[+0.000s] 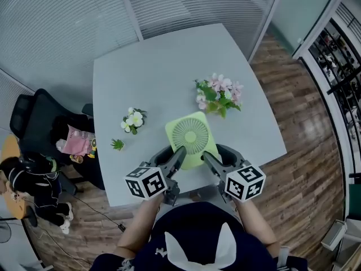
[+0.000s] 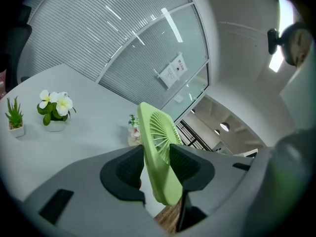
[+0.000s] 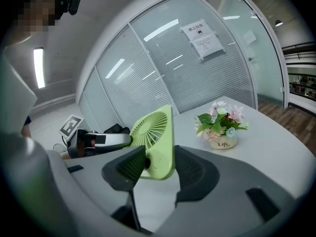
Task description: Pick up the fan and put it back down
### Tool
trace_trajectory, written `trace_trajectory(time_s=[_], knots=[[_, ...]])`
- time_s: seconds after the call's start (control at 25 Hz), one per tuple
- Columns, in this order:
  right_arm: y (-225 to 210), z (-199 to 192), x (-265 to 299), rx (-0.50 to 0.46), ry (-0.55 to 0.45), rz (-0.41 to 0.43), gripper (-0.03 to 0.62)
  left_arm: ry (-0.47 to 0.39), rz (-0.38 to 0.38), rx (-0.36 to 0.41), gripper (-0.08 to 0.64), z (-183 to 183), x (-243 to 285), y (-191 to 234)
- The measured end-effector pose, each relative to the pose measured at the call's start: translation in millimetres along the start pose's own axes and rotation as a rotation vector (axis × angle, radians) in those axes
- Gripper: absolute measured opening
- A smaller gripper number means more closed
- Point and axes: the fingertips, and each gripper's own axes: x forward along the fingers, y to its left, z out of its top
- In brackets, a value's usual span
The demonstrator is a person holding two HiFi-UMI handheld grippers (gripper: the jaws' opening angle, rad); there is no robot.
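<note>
A flat light-green fan (image 1: 190, 137) with a round grille is held tilted over the near edge of the grey table (image 1: 163, 66). My left gripper (image 1: 179, 154) grips its left lower edge and my right gripper (image 1: 207, 158) its right lower edge. In the left gripper view the fan (image 2: 159, 135) stands edge-on between the dark pads of the left gripper (image 2: 157, 163), both pads touching it. The right gripper view shows the fan (image 3: 154, 130) pinched at its lower corner by the right gripper (image 3: 160, 166). Wooden floor shows under the fan's bottom edge.
On the table are a pot of pink flowers (image 1: 221, 95), a pot of white flowers (image 1: 133, 120) and a tiny green plant (image 1: 117, 145). A black chair (image 1: 39, 123) piled with things stands at the left. Glass partitions run behind the table.
</note>
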Motion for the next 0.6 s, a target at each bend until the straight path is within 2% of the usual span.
trace_trajectory(time_s=[0.6], knots=[[-37.7, -28.8, -5.9, 0.064, 0.042, -0.094, 0.192, 0.123, -0.022, -0.051, 0.161, -33.1, 39.1, 10.5]])
